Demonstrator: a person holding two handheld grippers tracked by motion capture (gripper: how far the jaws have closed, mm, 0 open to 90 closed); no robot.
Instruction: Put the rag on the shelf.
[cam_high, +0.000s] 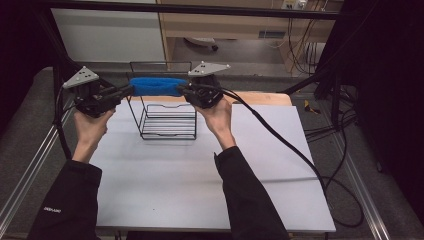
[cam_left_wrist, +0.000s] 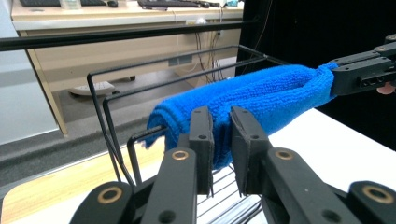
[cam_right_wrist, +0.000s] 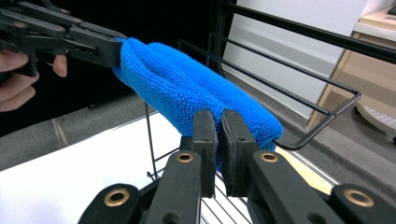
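Observation:
A blue towel (cam_high: 155, 86) lies folded along the top bar of a black wire rack (cam_high: 167, 127) at the far middle of the table. My left gripper (cam_high: 129, 90) comes in from the left and is shut on the towel's left end. My right gripper (cam_high: 182, 89) comes in from the right and is shut on its right end. In the left gripper view, the towel (cam_left_wrist: 261, 93) fills the gap between my left gripper's (cam_left_wrist: 222, 121) pads. In the right gripper view, the right gripper (cam_right_wrist: 219, 121) pinches the towel (cam_right_wrist: 187, 79) tightly just above the rack's wire (cam_right_wrist: 317, 121).
The rack stands on a white sheet (cam_high: 200, 170) that covers the table. A thick black cable (cam_high: 280, 140) trails from the right gripper across the sheet's right side. Black frame bars (cam_high: 200, 9) run overhead at the back, with a wooden desk (cam_high: 240, 25) behind.

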